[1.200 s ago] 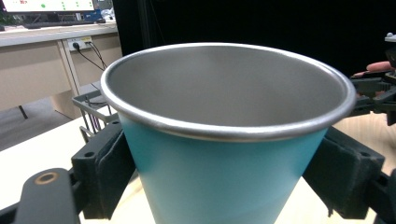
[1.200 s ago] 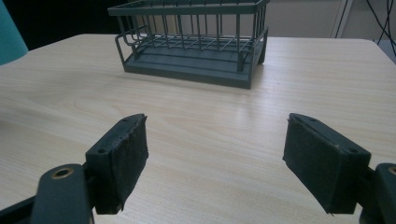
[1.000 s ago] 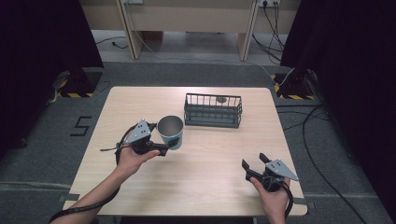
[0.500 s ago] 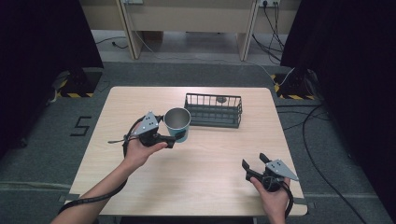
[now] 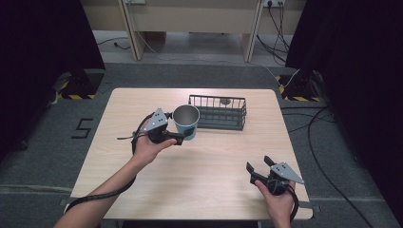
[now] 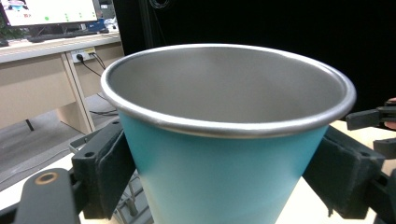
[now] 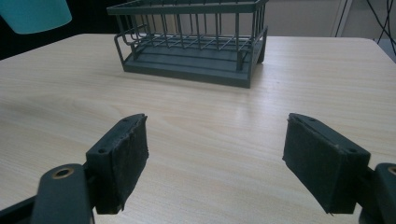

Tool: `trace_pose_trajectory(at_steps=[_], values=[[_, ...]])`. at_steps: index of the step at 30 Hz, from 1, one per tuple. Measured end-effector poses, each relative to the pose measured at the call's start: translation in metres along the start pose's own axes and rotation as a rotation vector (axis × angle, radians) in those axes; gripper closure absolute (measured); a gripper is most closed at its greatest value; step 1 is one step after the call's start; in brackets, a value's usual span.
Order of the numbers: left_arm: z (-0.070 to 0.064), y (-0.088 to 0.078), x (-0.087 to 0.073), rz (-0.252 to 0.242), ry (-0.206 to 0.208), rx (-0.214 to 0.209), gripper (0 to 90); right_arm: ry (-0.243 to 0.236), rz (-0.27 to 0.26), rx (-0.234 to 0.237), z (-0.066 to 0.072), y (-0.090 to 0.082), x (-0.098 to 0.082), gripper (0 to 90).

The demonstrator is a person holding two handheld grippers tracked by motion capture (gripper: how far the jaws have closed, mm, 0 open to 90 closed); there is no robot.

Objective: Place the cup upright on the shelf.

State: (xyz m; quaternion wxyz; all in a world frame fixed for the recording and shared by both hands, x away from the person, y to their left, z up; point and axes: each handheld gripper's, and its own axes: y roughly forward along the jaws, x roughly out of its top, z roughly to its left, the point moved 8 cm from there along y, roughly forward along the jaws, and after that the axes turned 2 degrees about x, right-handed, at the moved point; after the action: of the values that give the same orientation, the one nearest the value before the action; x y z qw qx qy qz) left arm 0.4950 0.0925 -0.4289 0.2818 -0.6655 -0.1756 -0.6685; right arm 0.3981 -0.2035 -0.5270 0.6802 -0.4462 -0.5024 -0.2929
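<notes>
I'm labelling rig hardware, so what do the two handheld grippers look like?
Both are black. The left gripper and right gripper each carry a grey three-cornered plate on top and trail a black cable. The jaws are flat black blocks faced with dark pads, fixed by small screws. The forearms are bare, no sleeves in view.

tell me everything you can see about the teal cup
The cup is a tapered tumbler with a teal outer wall and a bare, brushed-metal inside and rolled rim, empty as far as the left gripper view shows. It stands upright, mouth up, clamped between the padded jaws of the left gripper, one pad on each side below the rim. In the right gripper view its base hangs clear above the table. It sits just left of the wire basket.
</notes>
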Motion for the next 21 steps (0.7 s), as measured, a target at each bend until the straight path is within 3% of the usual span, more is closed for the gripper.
trace_pose_trajectory(at_steps=[21], values=[[0.013,0.025,0.011,-0.004,-0.013,0.017,15.6,0.002,0.001,0.001,0.0,0.001,0.0,22.8]])
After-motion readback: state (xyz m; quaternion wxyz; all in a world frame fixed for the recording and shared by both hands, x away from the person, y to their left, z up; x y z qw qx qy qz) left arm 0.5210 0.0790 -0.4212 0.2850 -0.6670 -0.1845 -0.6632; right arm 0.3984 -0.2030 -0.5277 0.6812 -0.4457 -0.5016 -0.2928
